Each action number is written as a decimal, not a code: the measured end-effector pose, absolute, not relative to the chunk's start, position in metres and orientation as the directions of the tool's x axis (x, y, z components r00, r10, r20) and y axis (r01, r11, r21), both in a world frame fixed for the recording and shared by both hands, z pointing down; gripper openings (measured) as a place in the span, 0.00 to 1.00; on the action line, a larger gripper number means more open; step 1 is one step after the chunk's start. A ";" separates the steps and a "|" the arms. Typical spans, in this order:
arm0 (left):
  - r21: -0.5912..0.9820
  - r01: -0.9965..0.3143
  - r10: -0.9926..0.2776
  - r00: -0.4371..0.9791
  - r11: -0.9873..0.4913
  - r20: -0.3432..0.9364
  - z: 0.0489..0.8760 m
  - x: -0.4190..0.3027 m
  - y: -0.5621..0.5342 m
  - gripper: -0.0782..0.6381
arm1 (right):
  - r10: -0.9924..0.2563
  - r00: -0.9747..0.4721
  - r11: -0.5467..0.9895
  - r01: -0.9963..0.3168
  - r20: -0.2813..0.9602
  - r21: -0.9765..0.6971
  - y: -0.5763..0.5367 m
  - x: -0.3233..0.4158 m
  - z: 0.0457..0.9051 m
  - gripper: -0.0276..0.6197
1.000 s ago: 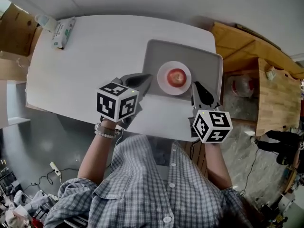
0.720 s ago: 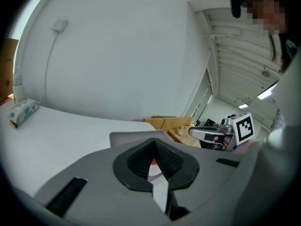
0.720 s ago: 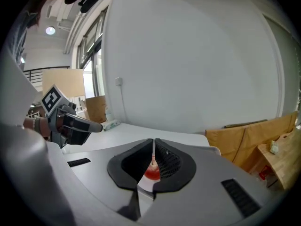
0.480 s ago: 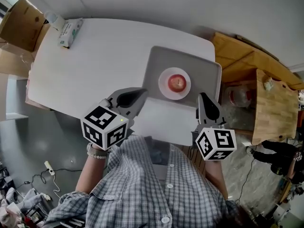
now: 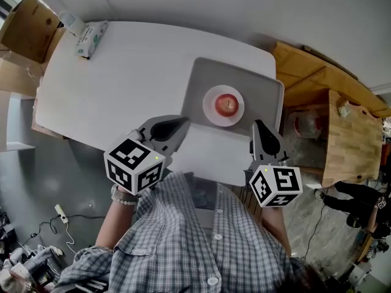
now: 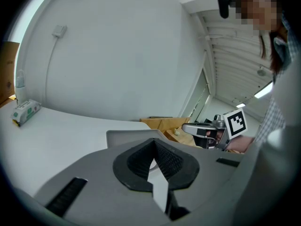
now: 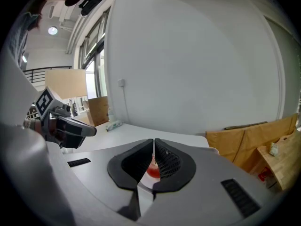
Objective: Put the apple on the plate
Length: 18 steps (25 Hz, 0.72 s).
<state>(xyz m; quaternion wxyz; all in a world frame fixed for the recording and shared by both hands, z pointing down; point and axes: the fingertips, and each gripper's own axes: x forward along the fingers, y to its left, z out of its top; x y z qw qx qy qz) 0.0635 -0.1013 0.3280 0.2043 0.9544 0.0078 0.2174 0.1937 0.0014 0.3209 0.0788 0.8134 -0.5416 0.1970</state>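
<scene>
A red apple [image 5: 227,104] sits on a small white plate [image 5: 211,111], which rests on a grey tray [image 5: 256,87] on the white table [image 5: 134,66]. My left gripper [image 5: 181,124] hangs shut and empty at the table's near edge, left of the tray. My right gripper [image 5: 256,126] is shut and empty too, just off the tray's near right corner. In the right gripper view the apple [image 7: 151,170] shows as a red patch behind the closed jaws. In the left gripper view the tray [image 6: 123,136] edge lies beyond the closed jaws.
A pack of wipes [image 5: 90,38] and a small bottle [image 5: 72,22] lie at the table's far left corner. Cardboard boxes [image 5: 27,29] stand left of the table. A wooden bench [image 5: 342,133] runs along the right side. Cables lie on the floor [image 5: 55,218].
Both grippers have drawn back from the tray toward the person over the last second, the left one furthest. The apple and plate have stayed in place.
</scene>
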 end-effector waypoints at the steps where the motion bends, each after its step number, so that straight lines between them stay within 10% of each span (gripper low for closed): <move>1: 0.391 -0.073 0.103 0.906 -0.918 0.410 0.328 0.064 -0.102 0.12 | -0.850 0.334 -0.400 -0.913 0.408 -0.085 0.001 0.193 0.321 0.09; 18: 0.395 -0.036 0.140 0.903 -0.918 0.407 0.331 0.072 -0.094 0.12 | -0.839 0.320 -0.399 -0.912 0.440 -0.097 0.007 0.188 0.334 0.09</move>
